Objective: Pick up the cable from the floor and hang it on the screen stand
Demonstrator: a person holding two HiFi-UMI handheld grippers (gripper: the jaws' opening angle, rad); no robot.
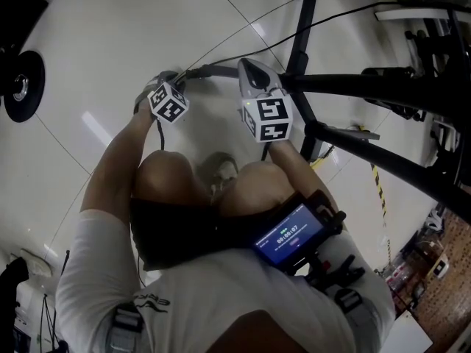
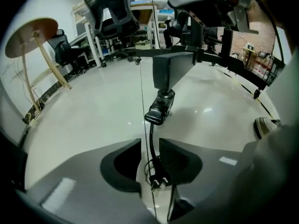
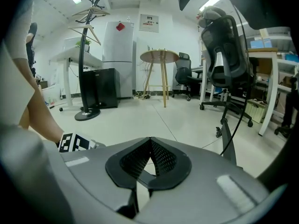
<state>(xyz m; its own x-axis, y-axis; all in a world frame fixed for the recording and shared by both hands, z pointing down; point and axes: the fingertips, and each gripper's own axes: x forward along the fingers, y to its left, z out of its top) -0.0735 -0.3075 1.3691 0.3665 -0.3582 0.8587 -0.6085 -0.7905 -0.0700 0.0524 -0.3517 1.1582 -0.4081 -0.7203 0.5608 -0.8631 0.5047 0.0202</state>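
Observation:
A thin black cable (image 2: 151,143) with a two-pin plug (image 2: 157,181) lies on the white floor between the jaws of my left gripper (image 2: 149,141). The jaws stand apart and the pads do not press on it. The cable runs on toward a caster (image 2: 159,110) under a leg of the black screen stand (image 2: 170,71). In the head view the stand's legs (image 1: 368,87) spread to the right, and the left gripper's marker cube (image 1: 168,102) is low over the floor. My right gripper (image 3: 150,143) is shut with nothing in it, close beside the left one.
Black office chairs (image 2: 112,13) and desks stand behind the stand. A round wooden table (image 3: 160,56), a coat rack (image 3: 86,55) and a fridge (image 3: 117,59) are across the room. A black disc base (image 1: 22,83) sits at far left. The person crouches, shoe (image 1: 221,171) near the grippers.

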